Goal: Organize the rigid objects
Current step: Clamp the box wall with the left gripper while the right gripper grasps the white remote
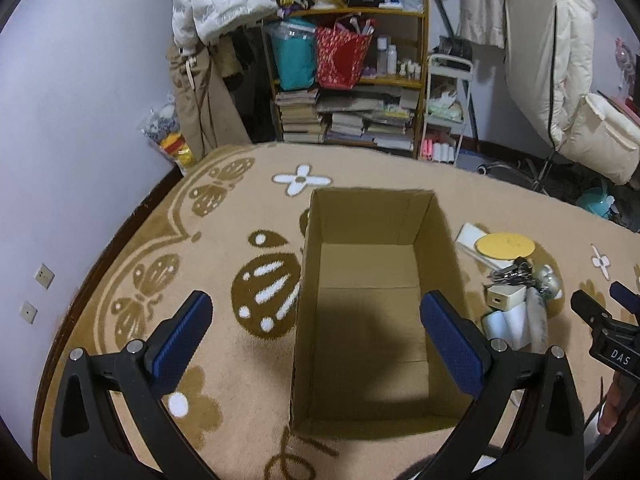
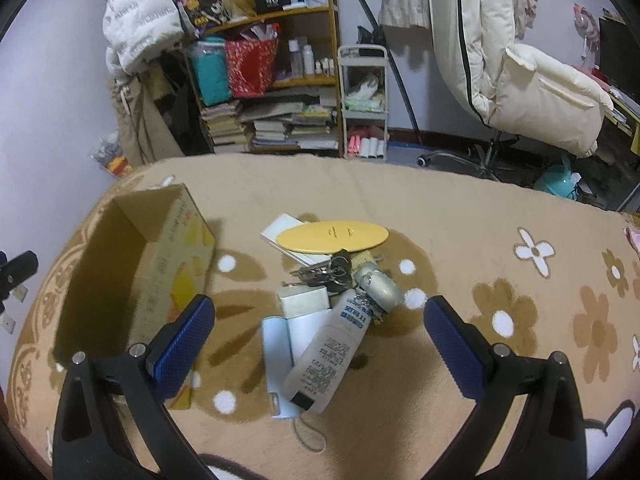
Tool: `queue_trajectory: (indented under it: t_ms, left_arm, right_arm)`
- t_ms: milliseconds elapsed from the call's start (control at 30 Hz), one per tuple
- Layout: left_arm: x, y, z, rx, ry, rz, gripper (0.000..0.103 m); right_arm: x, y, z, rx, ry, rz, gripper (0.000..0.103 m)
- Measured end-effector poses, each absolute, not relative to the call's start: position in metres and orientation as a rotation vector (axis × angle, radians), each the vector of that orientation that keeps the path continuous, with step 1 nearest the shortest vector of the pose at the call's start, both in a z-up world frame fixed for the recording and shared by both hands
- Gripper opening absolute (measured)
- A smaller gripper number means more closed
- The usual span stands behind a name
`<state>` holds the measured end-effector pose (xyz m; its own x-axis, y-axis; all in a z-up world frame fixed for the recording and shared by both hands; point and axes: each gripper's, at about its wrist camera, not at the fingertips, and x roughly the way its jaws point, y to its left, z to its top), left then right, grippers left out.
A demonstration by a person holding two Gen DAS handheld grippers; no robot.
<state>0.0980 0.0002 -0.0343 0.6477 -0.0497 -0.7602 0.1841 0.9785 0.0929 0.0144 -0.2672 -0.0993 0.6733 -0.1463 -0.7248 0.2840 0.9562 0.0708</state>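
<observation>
— Both pairs of jaws stand spread wide with nothing between them, yes?

— Yes. Right gripper hangs over the pile, and the white tube lies right between its fingers, slanting from near to far. Left gripper hovers above the empty cardboard box.

— How would that tube handle?

— Light, I'd judge, and smooth plastic, so a bit slippery. Its body may give slightly; I'd pinch it across the middle, not at the dark cap end nearest the camera.

— What else is in the pile?

— A pale blue case touching the tube's left side, a small white block, a bunch of keys, a silvery bottle, and farthest off a yellow oval lid resting on a white flat box.

— And the poses?

— Both point forward and down at the blanket; the box sits left of the pile.
</observation>
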Motion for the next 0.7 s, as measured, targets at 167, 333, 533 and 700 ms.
queue_trajectory:
  t_ms: [167, 333, 533, 700]
  left_arm:
    - [0.129, 0.008, -0.064, 0.141, 0.972, -0.146, 0.103]
    - [0.146, 0.013, -0.080, 0.113, 1.032, -0.150, 0.102]
    - [0.153, 0.013, -0.099, 0.160, 1.088, -0.142, 0.091]
    - [0.158, 0.023, -0.112, 0.120, 1.156, -0.110, 0.086]
  right_arm:
    - [0.031, -0.279, -0.117, 0.215, 0.860, -0.256, 0.103]
    - [0.042, -0.289, -0.137, 0.272, 0.912, -0.264, 0.103]
    - [0.055, -0.297, -0.167, 0.313, 0.986, -0.308, 0.103]
    - [0.057, -0.308, -0.184, 0.421, 1.009, -0.306, 0.102]
